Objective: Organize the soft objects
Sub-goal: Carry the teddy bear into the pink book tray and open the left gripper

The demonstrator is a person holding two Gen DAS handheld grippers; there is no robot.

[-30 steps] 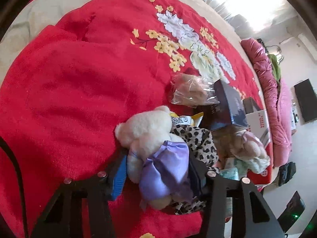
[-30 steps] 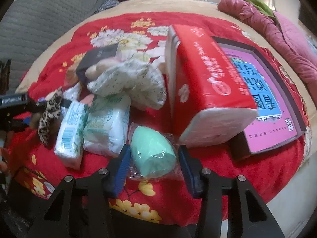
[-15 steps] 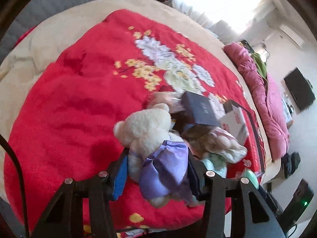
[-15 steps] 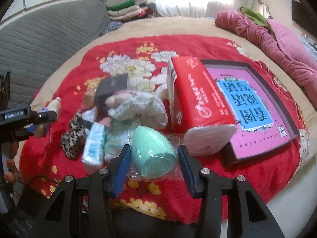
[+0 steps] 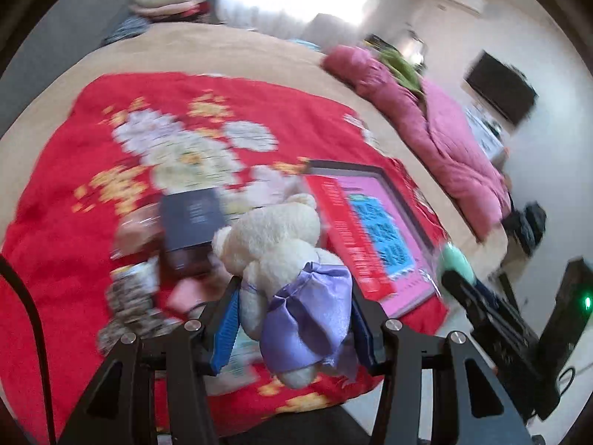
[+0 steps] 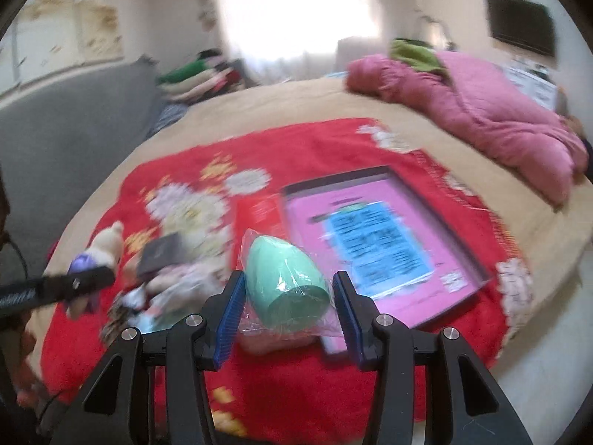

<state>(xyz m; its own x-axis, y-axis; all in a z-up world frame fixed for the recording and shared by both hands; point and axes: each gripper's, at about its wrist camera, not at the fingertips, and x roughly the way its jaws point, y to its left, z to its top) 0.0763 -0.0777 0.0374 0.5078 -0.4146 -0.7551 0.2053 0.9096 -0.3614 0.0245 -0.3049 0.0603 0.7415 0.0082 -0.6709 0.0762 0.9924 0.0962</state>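
Left gripper (image 5: 294, 320) jaws clamp cream teddy bear (image 5: 281, 259) by purple skirt, clear of bed. Right gripper (image 6: 287, 315) jaws pinch bagged mint sponge egg (image 6: 285, 282), likewise aloft, probably for sorting. Beyond: red floral blanket (image 6: 315, 148), dark box (image 5: 192, 218), pink book (image 6: 374, 237).

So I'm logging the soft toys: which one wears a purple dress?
The cream teddy bear, clamped in the left tool. The right tool holds a plain mint-green egg-shaped sponge in clear wrap.

Fuzzy plush bear (image 5: 274, 237) in satiny skirt; mint sponge (image 6: 283, 276), probably foam, in glossy plastic wrap
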